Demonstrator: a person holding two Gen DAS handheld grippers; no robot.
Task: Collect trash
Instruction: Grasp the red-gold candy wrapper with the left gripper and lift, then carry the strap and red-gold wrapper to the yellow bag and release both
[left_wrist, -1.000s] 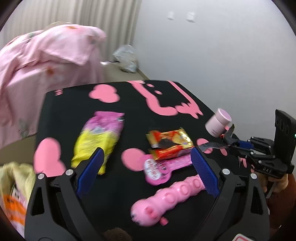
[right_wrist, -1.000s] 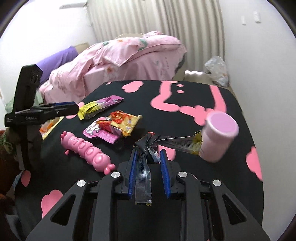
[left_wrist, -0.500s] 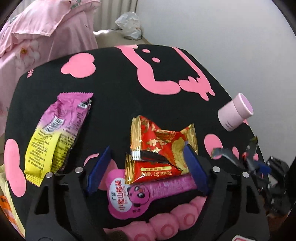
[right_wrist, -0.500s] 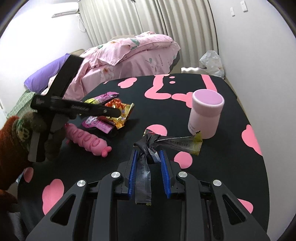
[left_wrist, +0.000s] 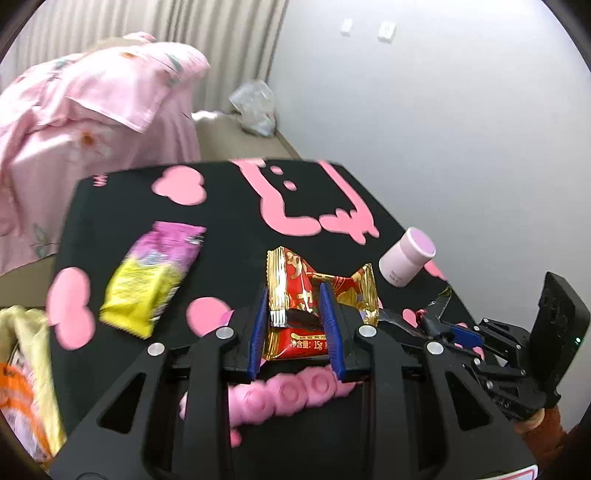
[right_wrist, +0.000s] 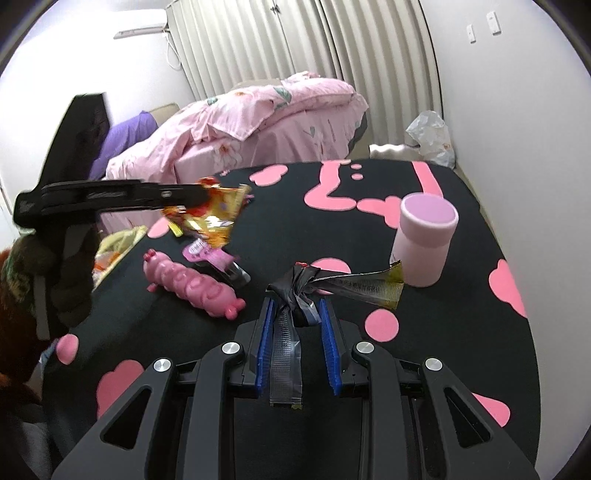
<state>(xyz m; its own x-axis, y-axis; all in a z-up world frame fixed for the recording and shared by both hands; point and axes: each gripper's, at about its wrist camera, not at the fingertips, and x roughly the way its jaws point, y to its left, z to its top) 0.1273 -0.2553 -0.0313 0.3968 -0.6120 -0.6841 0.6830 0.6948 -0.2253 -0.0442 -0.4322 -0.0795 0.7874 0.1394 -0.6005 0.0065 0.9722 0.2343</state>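
Left wrist view shows the left gripper (left_wrist: 295, 325) with its blue pads (left_wrist: 256, 332) drawn in narrow on a red-and-gold snack wrapper (left_wrist: 317, 291); the jaws have just been closing, and the wrapper sits pinched between them. From the right wrist view the same wrapper (right_wrist: 210, 214) hangs clear of the table at the tip of the left gripper (right_wrist: 201, 195), lifted above the other litter.

On the black table (left_wrist: 122, 206) with its pink heart pattern, a yellow-and-purple snack bag (left_wrist: 151, 284) lies to the left, flat and blurred. A pink segmented caterpillar toy (right_wrist: 192, 288) lies near the left side of the table in the right wrist view, and a pink candy wrapper (right_wrist: 207, 254) rests just beyond it, touching a dark piece of packaging. A pink cylindrical jar (right_wrist: 424, 240) stands upright toward the right.

The right gripper (right_wrist: 297, 314) has its fingers narrow, clamped on a crumpled dark wrapper (right_wrist: 295, 291); a silver-and-gold strip of that wrapper (right_wrist: 365, 288) sticks out to the right and reaches up to the jar's base. A translucent tail of it hangs down between the pads.

At the left edge a yellow bag (left_wrist: 26, 369) with orange printing sits beside the table. A pink quilt (right_wrist: 258, 110) covers a bed at the far side, and a crumpled plastic bag (right_wrist: 430, 136) lies on the floor by the far wall.
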